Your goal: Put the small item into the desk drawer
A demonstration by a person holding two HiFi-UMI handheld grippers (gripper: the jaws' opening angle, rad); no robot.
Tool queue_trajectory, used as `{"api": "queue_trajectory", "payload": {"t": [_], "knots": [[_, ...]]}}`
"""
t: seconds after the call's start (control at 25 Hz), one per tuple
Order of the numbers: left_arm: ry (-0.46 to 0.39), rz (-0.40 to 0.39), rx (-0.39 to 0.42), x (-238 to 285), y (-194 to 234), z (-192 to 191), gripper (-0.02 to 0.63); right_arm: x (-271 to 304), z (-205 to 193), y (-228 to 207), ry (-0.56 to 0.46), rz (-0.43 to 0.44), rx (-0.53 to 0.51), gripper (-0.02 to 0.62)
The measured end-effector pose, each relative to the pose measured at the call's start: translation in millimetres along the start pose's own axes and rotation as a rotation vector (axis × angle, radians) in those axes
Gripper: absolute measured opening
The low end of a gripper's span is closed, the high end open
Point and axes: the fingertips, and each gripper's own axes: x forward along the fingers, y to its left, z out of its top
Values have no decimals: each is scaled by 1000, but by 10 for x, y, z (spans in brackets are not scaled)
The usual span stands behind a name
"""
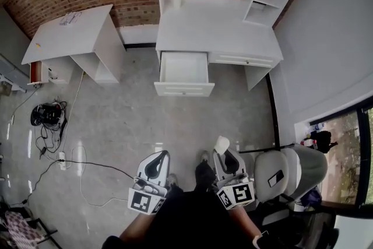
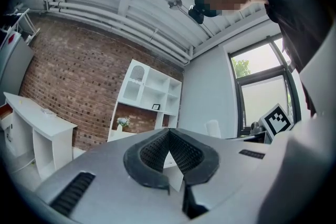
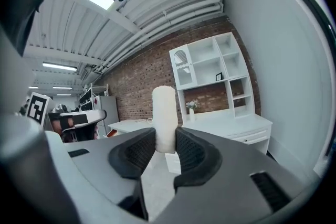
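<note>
Head view: a bare grey floor (image 1: 128, 119) lies open before the white wooden desk (image 1: 215, 32); its drawer (image 1: 183, 89) is pulled out.
Left gripper view: the left gripper (image 2: 169, 139) has its jaws together, empty.
Right gripper view: the right gripper (image 3: 166, 150) has its jaws clamped on the small white cylinder-shaped item (image 3: 164, 113), well apart from the drawer.

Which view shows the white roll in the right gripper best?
The right gripper view: the white roll stands upright, clamped between the fingers. The head view shows only its top; the left gripper view, nothing clear.
</note>
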Motion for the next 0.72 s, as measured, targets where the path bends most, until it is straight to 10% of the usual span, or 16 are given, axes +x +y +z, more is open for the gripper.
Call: {"api": "queue_trajectory", "payload": {"t": [0.72], "knots": [[-31,186,43,1866,-356,37,21,1032,431,-1819,5,202,-1,132]]}}
